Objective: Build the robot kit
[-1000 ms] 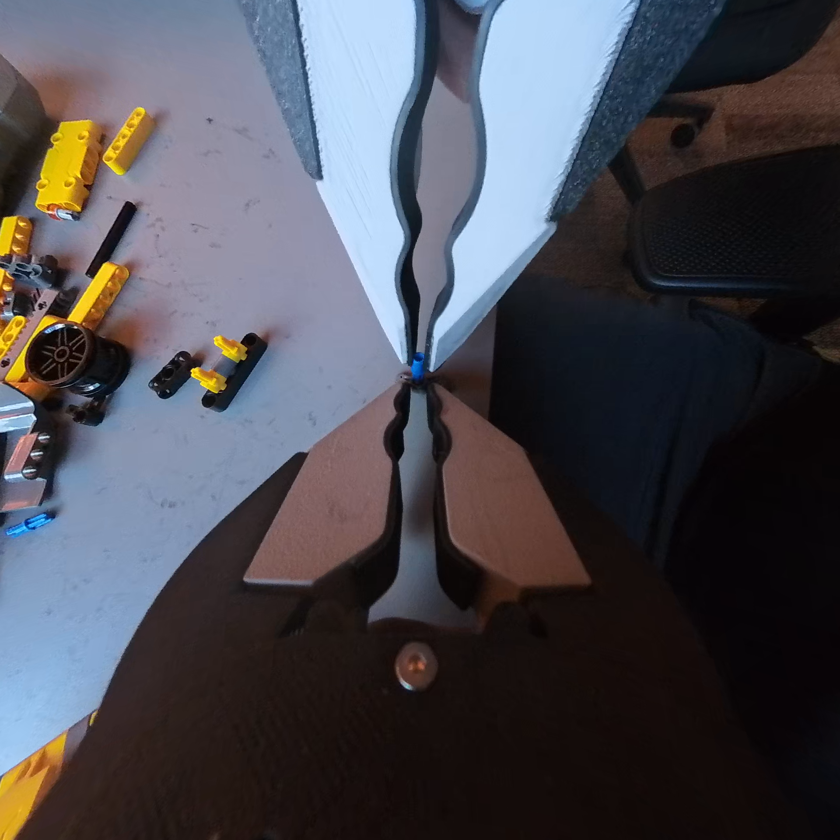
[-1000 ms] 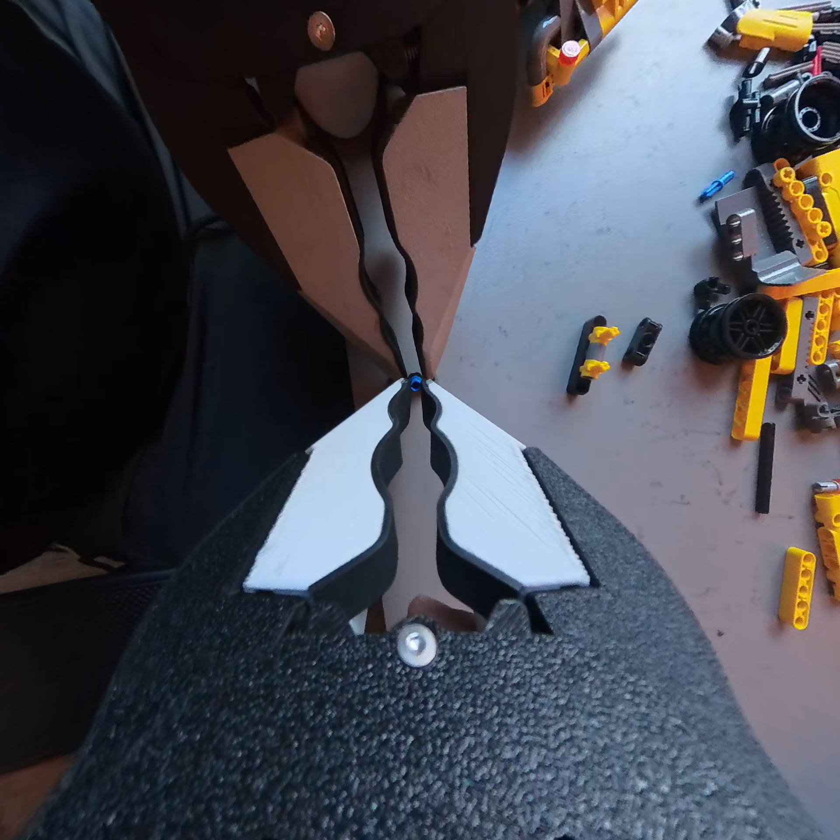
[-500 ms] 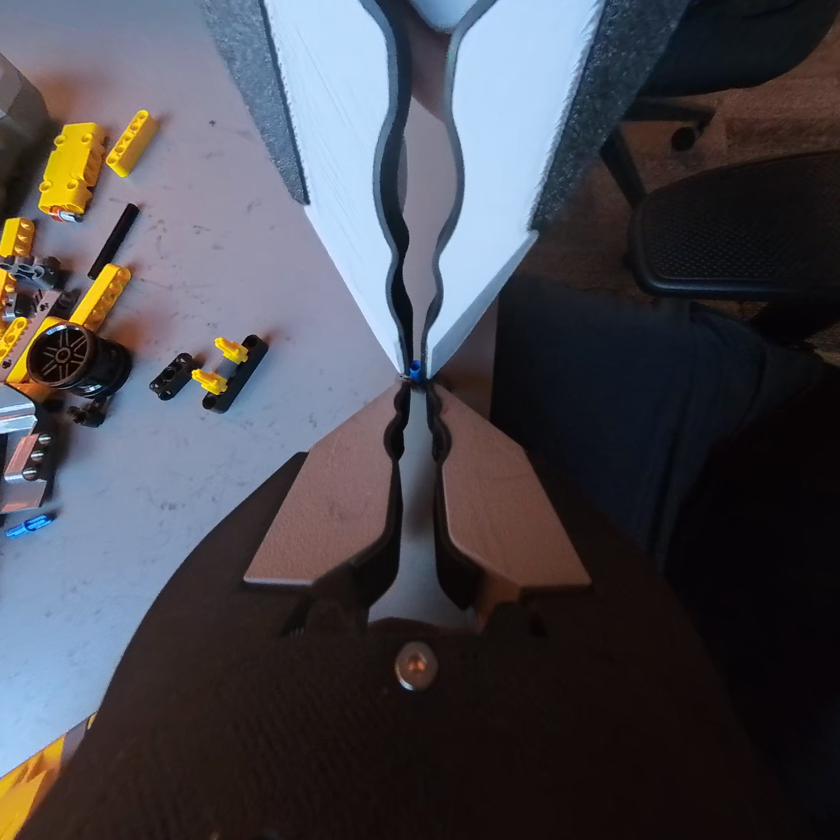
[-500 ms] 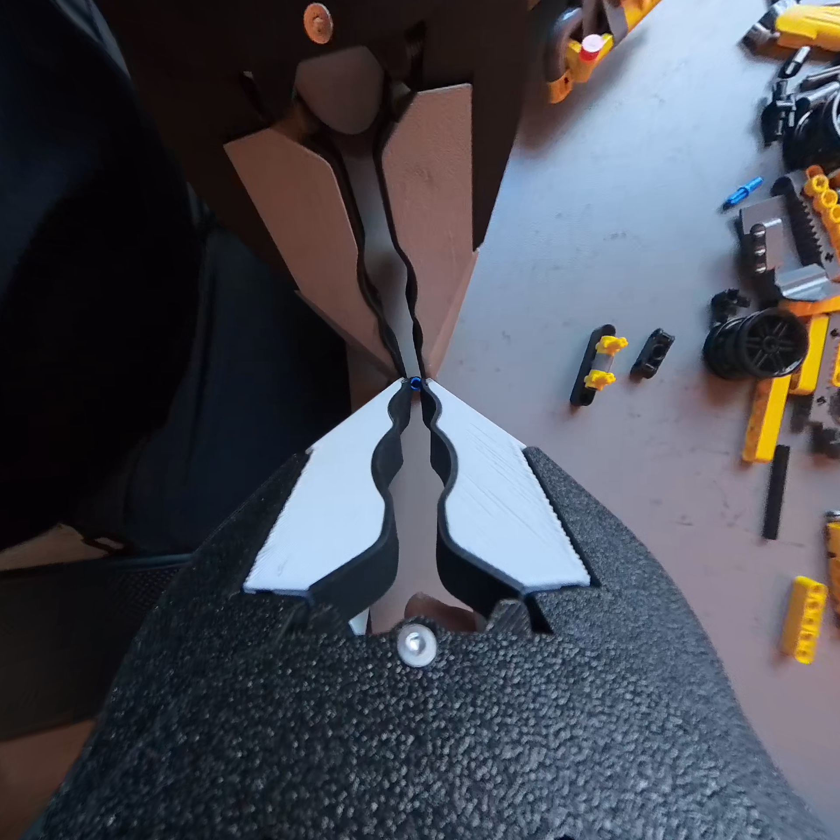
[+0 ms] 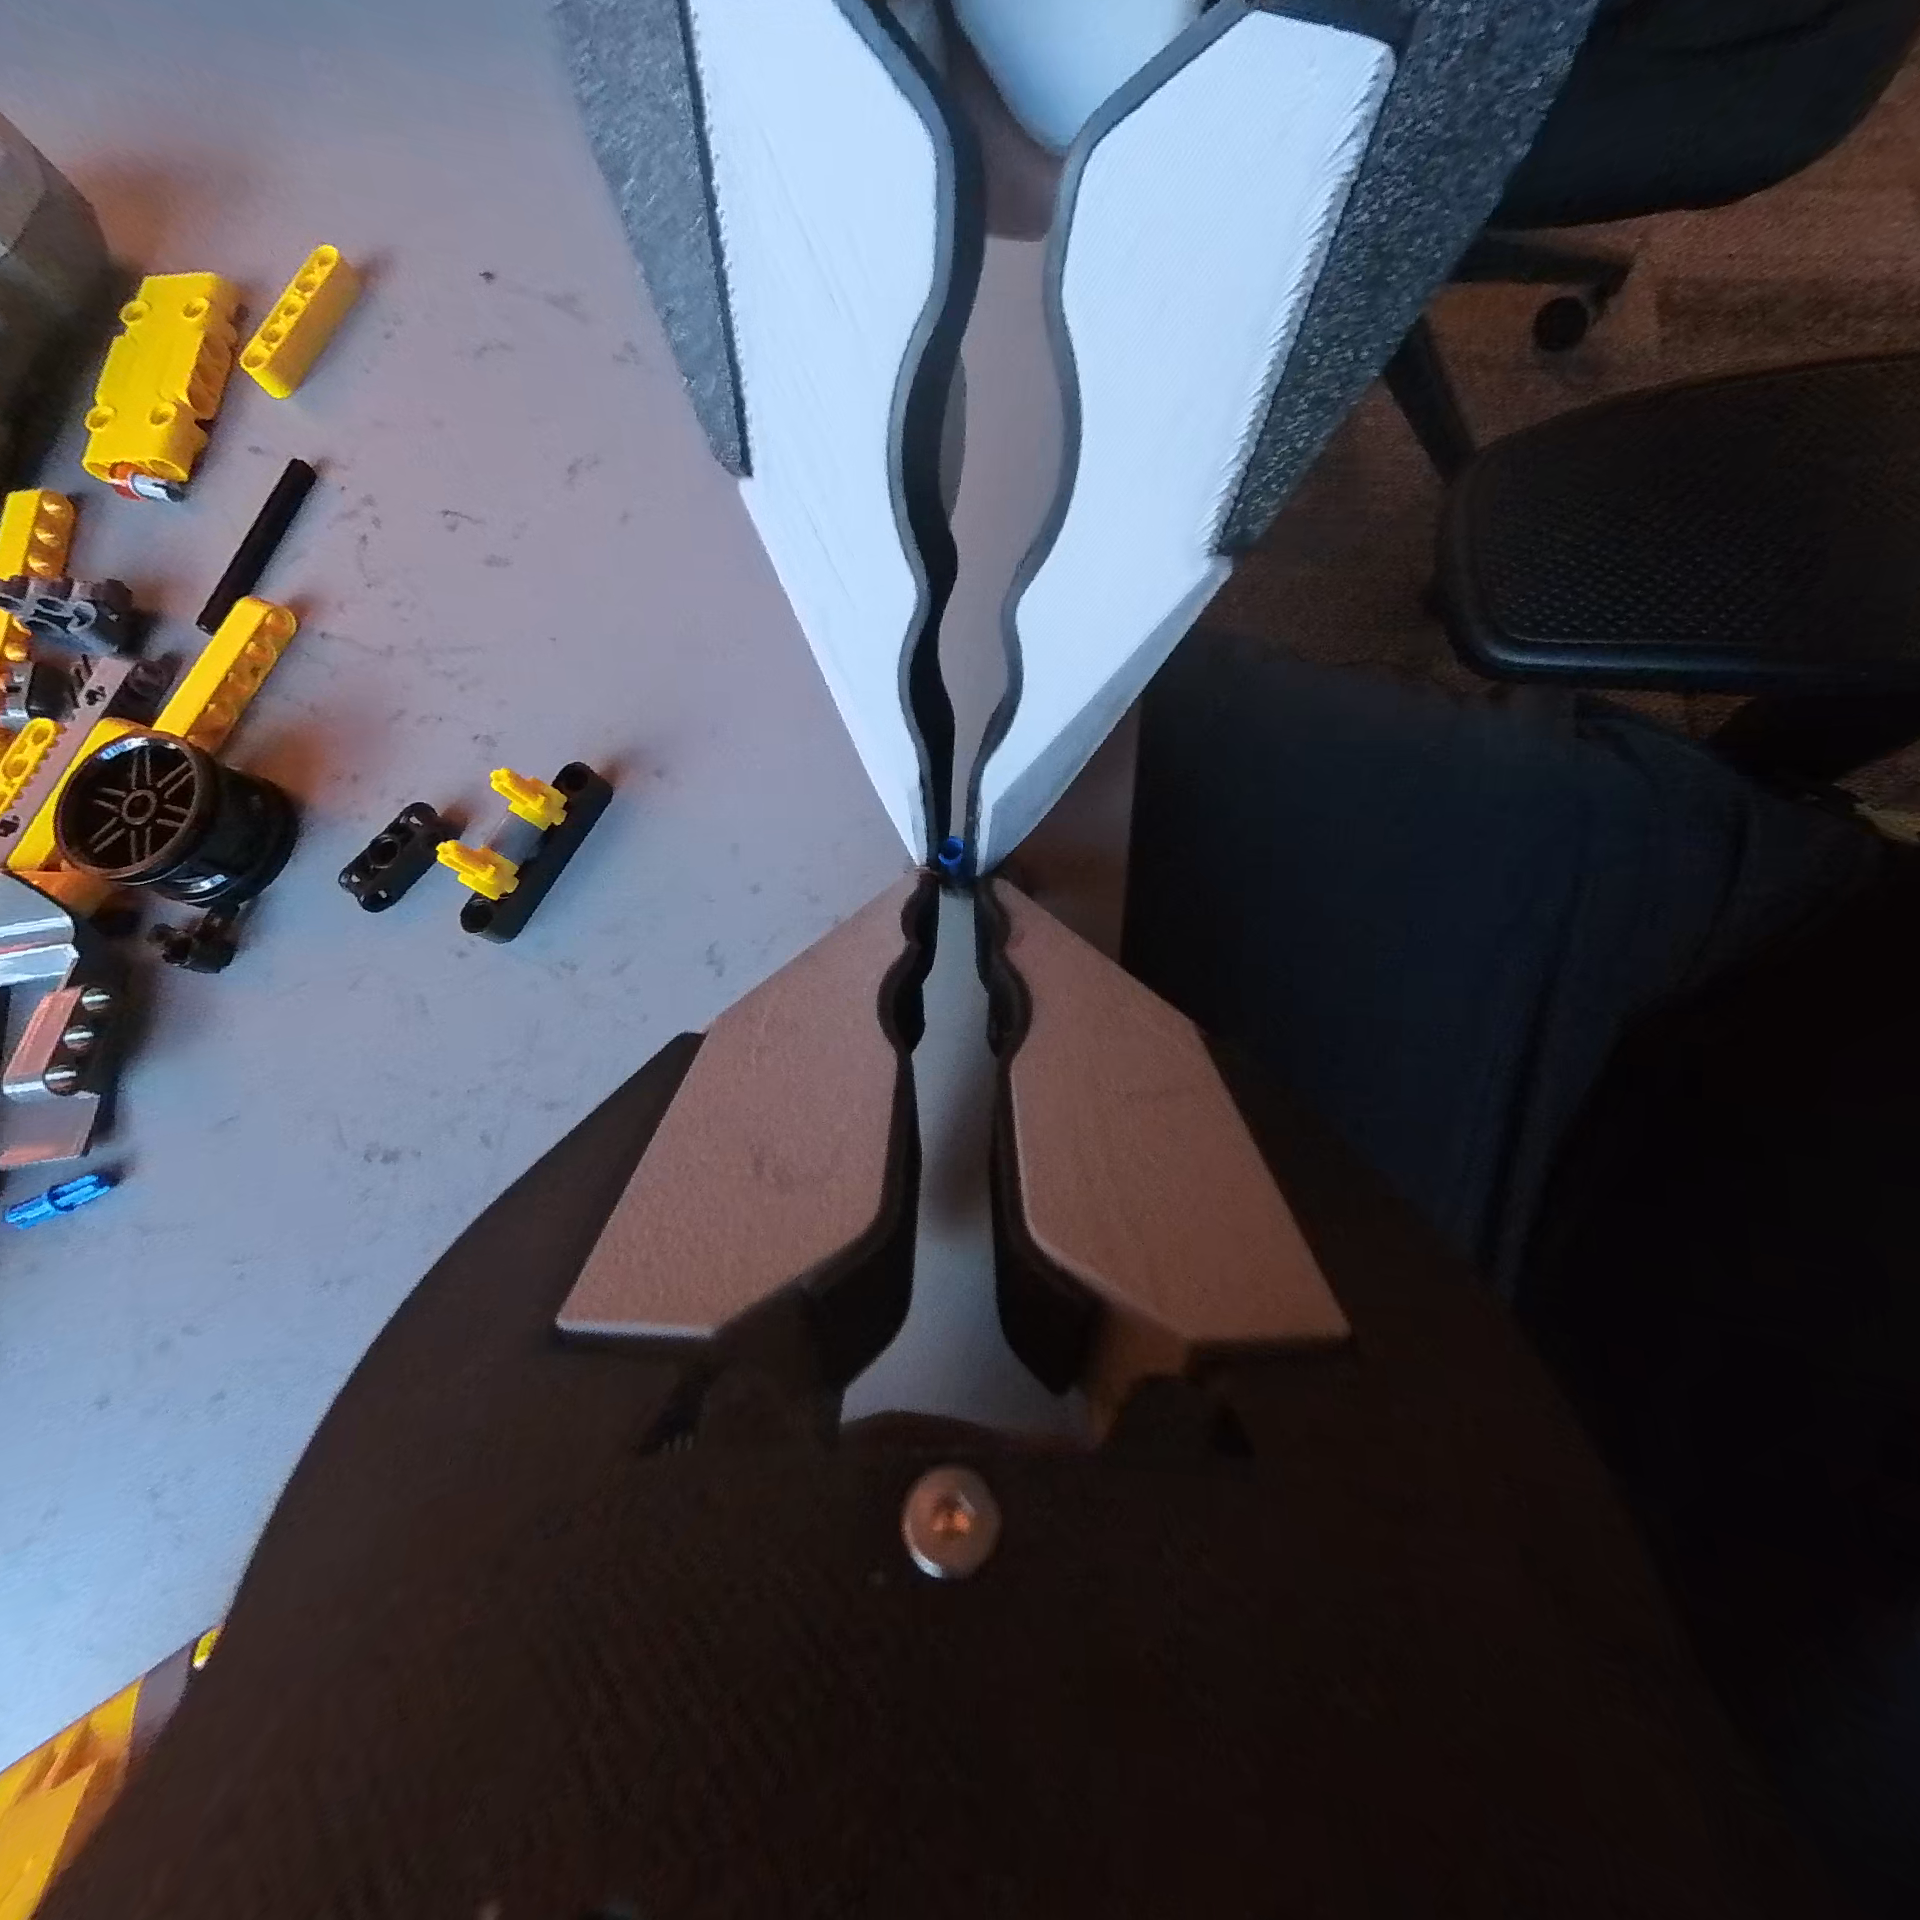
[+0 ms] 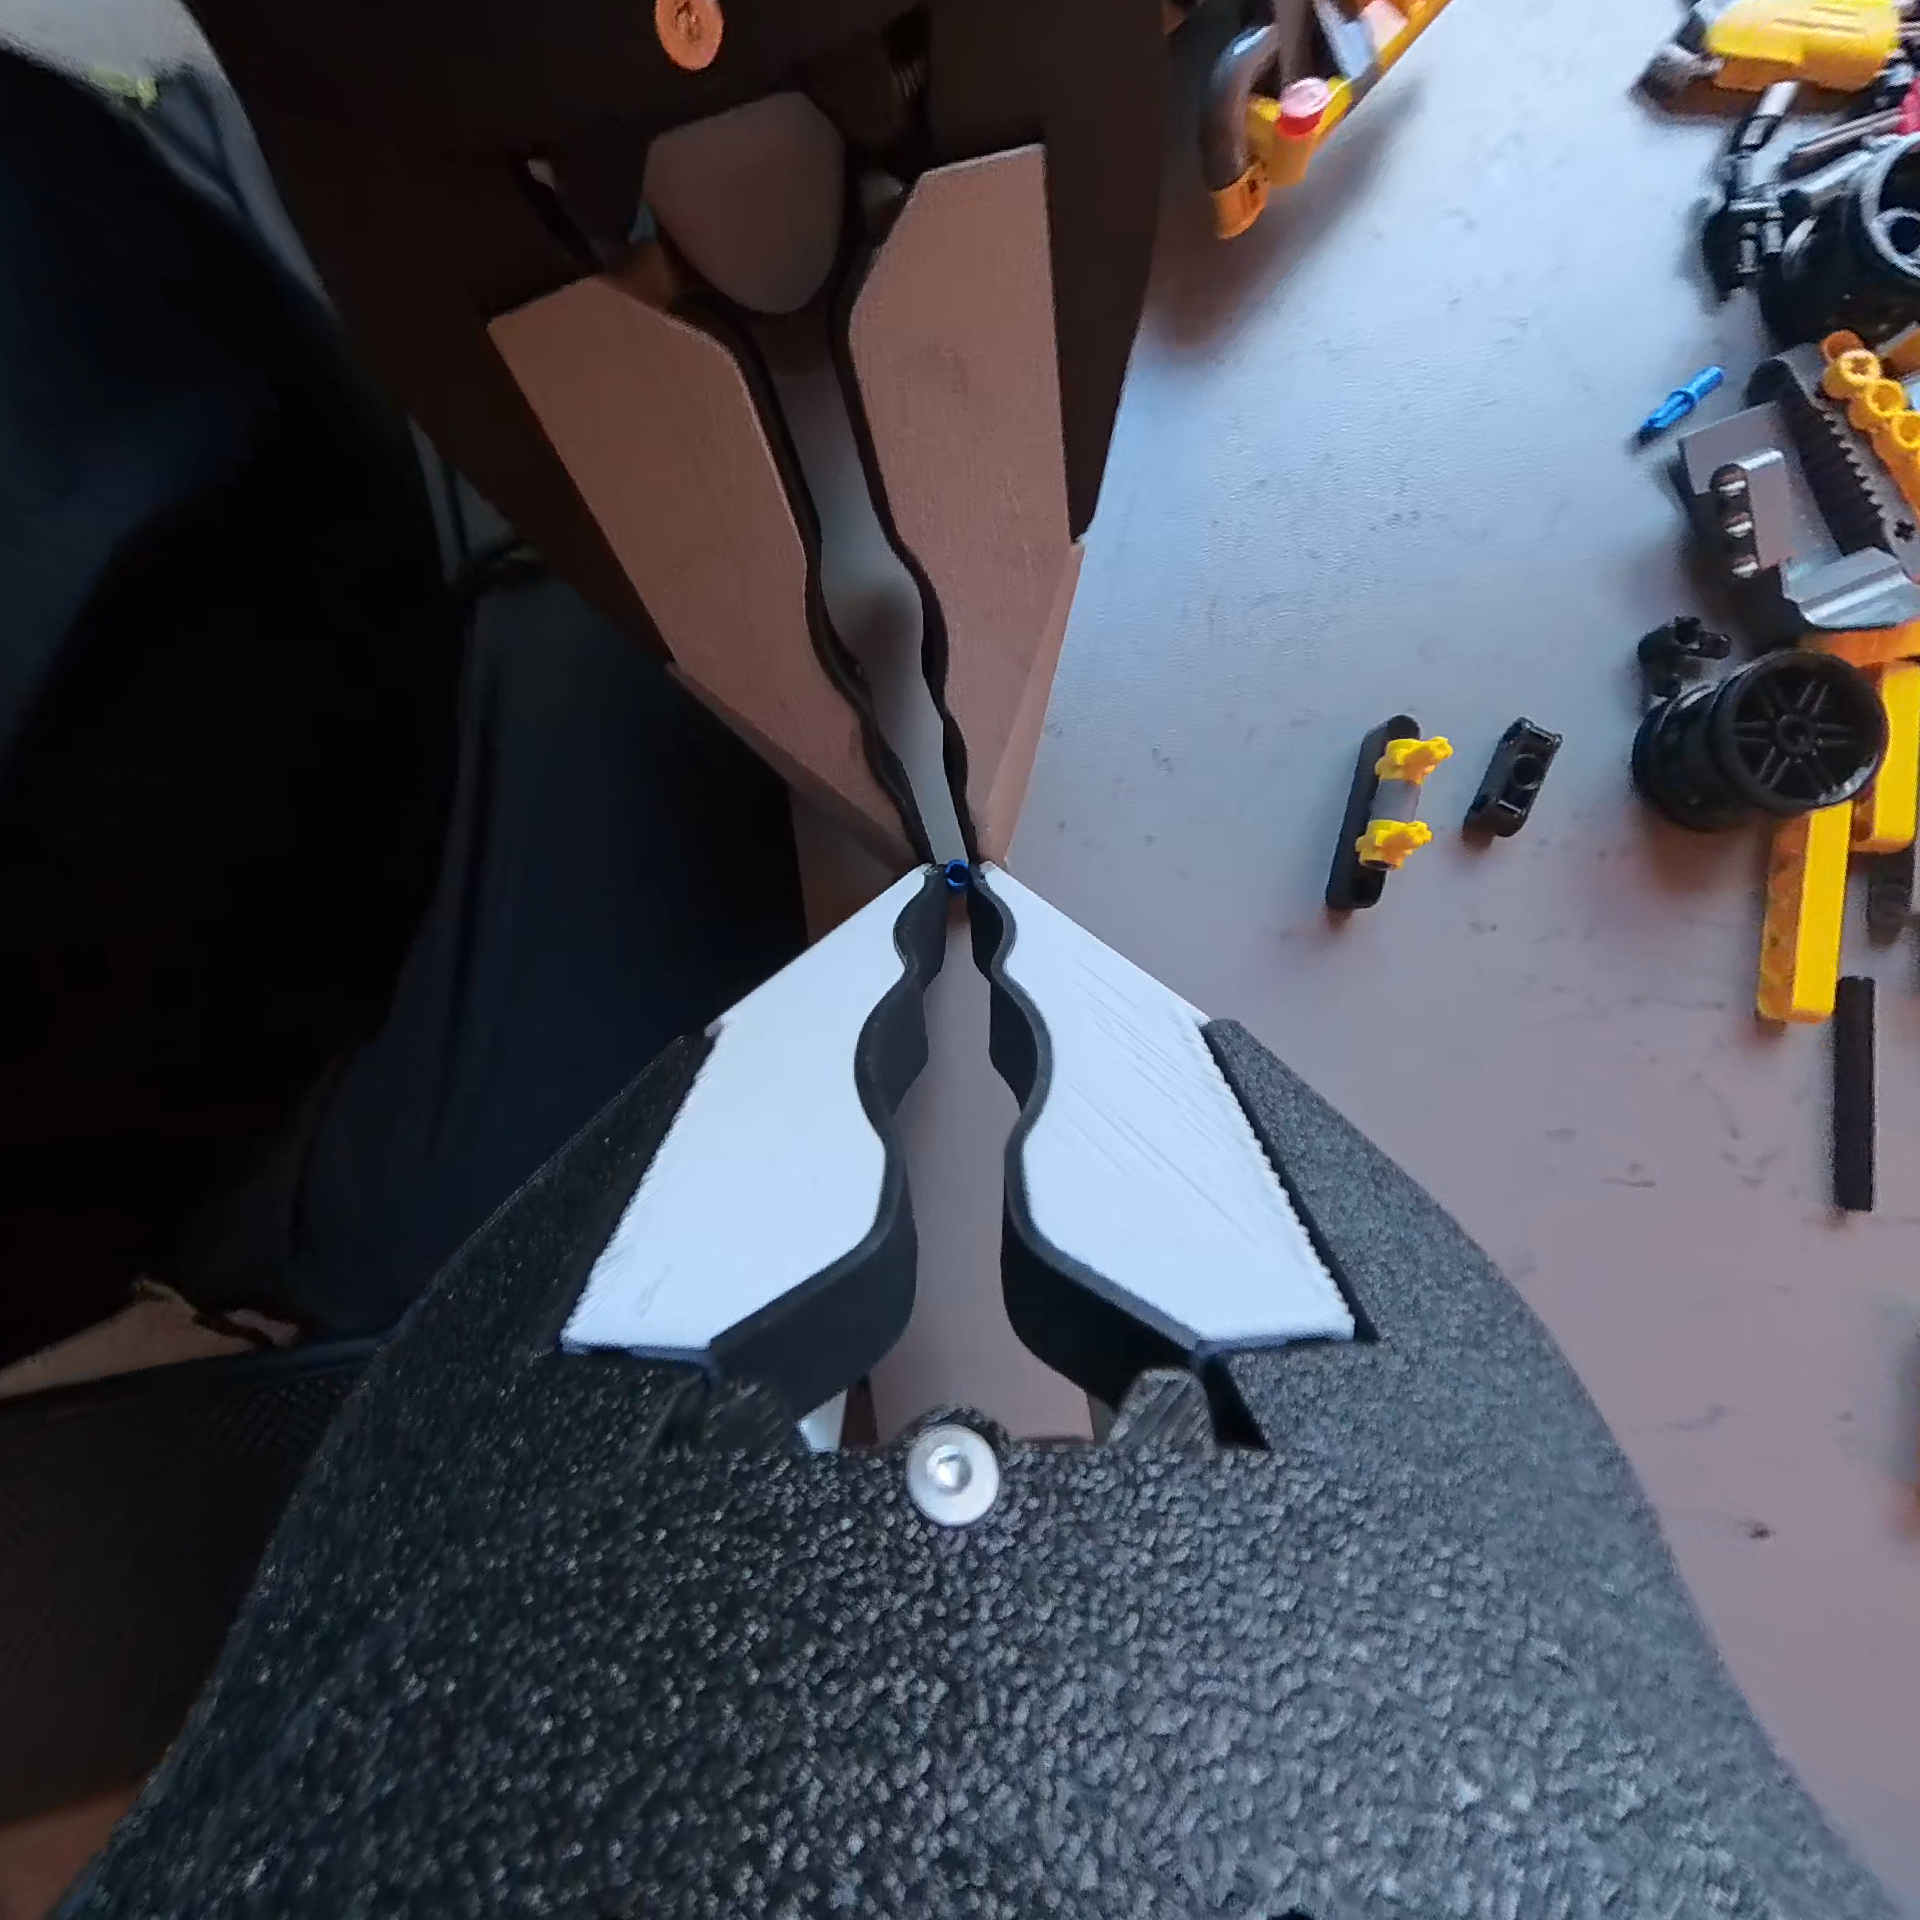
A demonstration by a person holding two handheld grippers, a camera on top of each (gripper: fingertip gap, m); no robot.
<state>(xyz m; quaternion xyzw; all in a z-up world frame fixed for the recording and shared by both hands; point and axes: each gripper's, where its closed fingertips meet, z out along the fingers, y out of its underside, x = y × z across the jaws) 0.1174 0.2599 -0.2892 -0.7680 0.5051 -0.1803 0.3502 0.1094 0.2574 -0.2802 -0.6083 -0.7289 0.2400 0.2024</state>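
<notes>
Left claw (image 5: 951, 891), brown fingers, clenched tip to tip on a tiny blue pin (image 5: 948, 856). Right claw (image 6: 954, 881), white fingers, clenched on the same blue pin from the opposite side; the two claws meet nose to nose. Which claw bears the pin's weight: cannot tell. The pin sits in the air just off the counter's (image 5: 436, 1039) near edge, above a dark trouser leg (image 5: 1455, 987).

Nearest on the counter: a black beam with two yellow pegs (image 5: 535, 847) lying flat, with a short black connector (image 5: 393, 857) just beside it. Farther in, a black spoked wheel (image 5: 140, 816) on its side, touching a yellow beam (image 5: 234, 665). A black rod (image 5: 258, 545) lies beyond that, then a short yellow beam (image 5: 299, 307) and a yellow block (image 5: 166, 374) towards the far edge. A second blue pin (image 5: 62, 1197) lies apart by a grey part (image 5: 52, 1049) at the counter's left side. A black mesh chair (image 5: 1704, 520) stands off the counter on the floor.
</notes>
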